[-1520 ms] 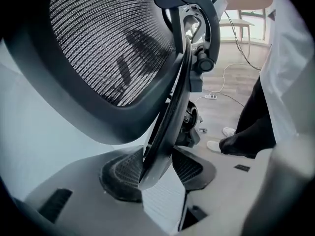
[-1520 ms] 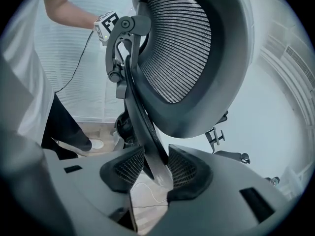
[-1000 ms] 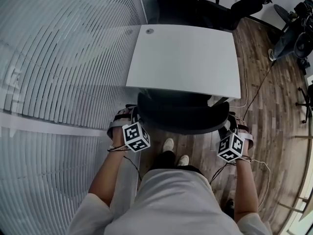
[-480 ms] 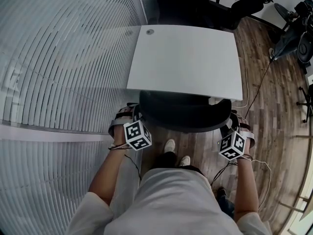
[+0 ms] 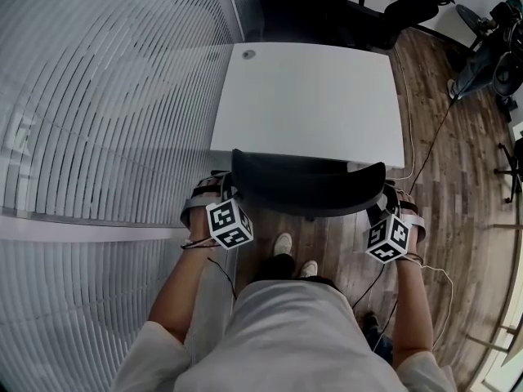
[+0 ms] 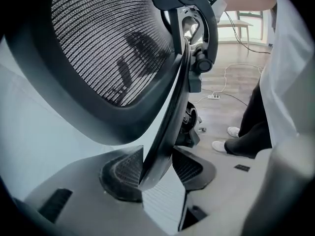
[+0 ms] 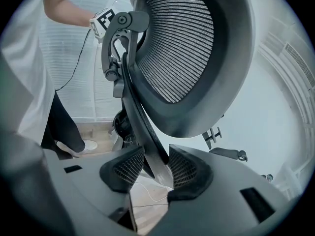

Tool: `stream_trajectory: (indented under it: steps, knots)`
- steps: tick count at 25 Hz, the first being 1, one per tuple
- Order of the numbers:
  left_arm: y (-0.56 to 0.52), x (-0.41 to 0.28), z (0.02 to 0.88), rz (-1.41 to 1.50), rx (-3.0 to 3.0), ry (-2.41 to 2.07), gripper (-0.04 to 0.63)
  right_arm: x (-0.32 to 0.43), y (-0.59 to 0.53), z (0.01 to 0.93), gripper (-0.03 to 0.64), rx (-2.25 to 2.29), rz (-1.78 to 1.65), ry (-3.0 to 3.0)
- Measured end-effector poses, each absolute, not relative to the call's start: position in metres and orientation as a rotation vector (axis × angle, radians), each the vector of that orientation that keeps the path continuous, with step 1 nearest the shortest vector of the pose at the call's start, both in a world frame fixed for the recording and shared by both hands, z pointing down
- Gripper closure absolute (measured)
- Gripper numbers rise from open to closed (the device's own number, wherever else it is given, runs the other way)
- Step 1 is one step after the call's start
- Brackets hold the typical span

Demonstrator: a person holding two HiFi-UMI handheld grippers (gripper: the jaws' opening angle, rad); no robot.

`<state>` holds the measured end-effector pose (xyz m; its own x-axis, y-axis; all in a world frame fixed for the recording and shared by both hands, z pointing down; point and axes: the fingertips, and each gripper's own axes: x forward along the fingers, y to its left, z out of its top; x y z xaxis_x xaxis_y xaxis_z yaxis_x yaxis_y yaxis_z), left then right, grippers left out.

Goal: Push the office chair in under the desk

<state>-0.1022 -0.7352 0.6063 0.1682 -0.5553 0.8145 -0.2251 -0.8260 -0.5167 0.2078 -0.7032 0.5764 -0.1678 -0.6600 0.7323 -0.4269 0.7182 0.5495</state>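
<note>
The left hand-held gripper [image 6: 156, 170] and the right hand-held gripper [image 7: 153, 167] each pinch a side edge of the office chair [image 5: 306, 188] backrest, probably to steer it squarely. The backrest sits mid-frame against the near edge of the white surface [image 5: 310, 96], its seat apparently underneath. No brand or writing is legible.
</note>
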Motion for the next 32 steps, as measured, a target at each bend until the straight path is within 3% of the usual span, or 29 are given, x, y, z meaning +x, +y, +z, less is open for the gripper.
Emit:
stream_trajectory:
  steps: [21,32]
  knots:
    - [-0.757,-0.107,0.607,-1.71,-2.175,0.776,0.4,0.205,-0.726,0.575,0.456,0.842,-0.278,-1.818]
    - [-0.702,-0.076,0.536,-1.207,-2.687,1.082,0.408,0.169,-0.684,0.486,0.489,1.2,-0.048,-2.226]
